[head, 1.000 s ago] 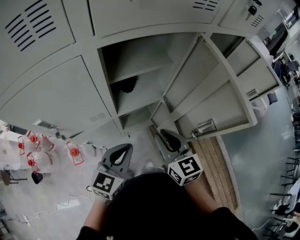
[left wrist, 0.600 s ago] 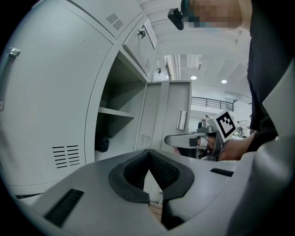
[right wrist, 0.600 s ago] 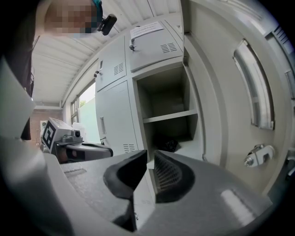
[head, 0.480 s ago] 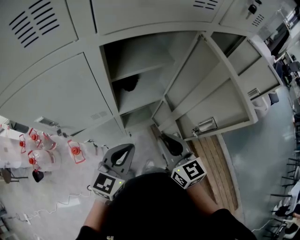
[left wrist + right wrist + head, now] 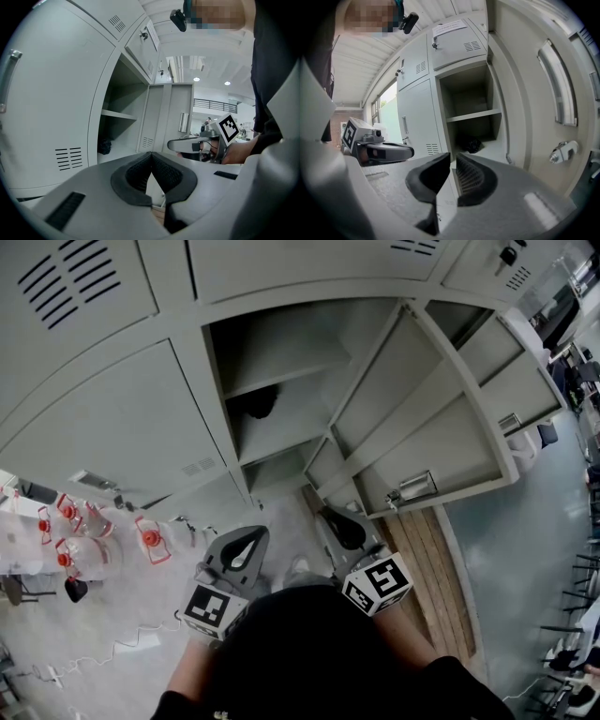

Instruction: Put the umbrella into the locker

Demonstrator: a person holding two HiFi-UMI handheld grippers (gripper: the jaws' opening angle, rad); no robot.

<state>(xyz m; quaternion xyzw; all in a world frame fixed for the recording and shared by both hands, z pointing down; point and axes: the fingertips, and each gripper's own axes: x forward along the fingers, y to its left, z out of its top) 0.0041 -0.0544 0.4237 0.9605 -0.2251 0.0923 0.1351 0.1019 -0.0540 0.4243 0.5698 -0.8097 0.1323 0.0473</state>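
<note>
A black umbrella [image 5: 260,404], folded small, lies at the back of the open locker [image 5: 281,362] on its lower floor, under a shelf. It also shows as a dark bundle in the left gripper view [image 5: 104,146] and the right gripper view [image 5: 471,144]. My left gripper [image 5: 251,532] is held in front of the locker, shut, nothing between its pads [image 5: 151,154]. Beside it my right gripper [image 5: 322,511] is shut too and holds nothing [image 5: 453,157]. Both are well short of the locker opening.
The locker door [image 5: 441,427] stands swung open to the right, its handle [image 5: 411,491] near my right gripper. Closed locker doors [image 5: 112,418] flank the opening. Red-and-clear items [image 5: 84,540] and a white cable [image 5: 122,648] lie on the floor at left, wooden boards [image 5: 422,559] at right.
The right gripper's jaws have drawn together the last little bit. Both hands stay about where they were, and the umbrella has not moved.
</note>
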